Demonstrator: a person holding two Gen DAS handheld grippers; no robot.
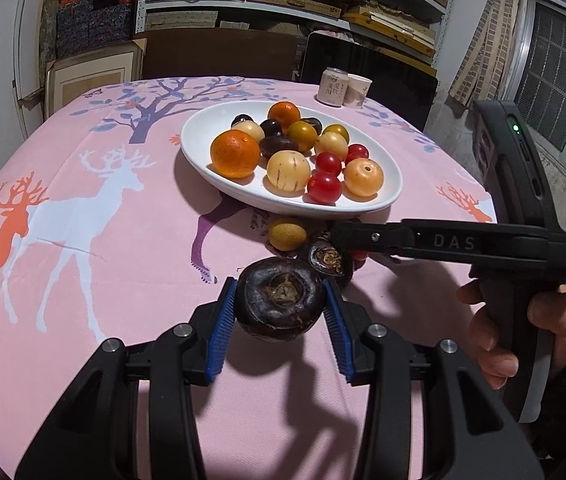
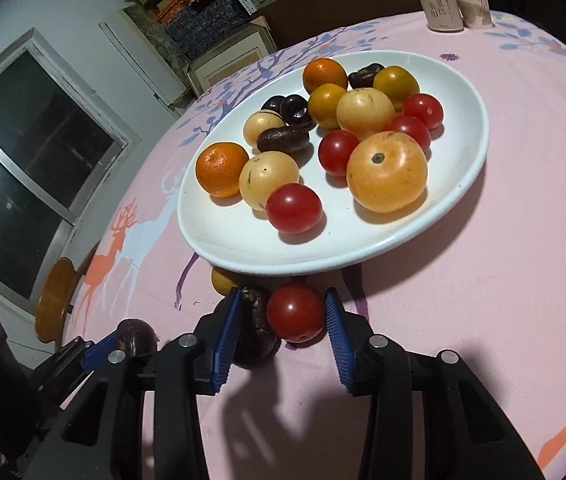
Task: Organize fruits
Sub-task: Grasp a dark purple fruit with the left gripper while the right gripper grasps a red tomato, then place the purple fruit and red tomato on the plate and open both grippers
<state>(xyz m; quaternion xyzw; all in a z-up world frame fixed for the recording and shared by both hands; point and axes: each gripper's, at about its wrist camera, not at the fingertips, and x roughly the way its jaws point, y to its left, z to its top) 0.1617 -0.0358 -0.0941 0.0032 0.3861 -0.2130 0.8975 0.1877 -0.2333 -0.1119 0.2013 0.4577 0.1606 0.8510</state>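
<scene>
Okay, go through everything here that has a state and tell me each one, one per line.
left gripper: shut on the dark water chestnut.
right gripper: open around the red tomato, right pad touching, not clamped.
white plate: loaded with fruit.
yellow fruit: loose on the tablecloth.
paper cup: upright.
can: upright.

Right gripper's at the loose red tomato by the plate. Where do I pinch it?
Pinch the red tomato across its round middle, coming straight in from the near side. The right gripper already straddles it, but a dark fruit touches its left side, so slide that finger between them.
</scene>
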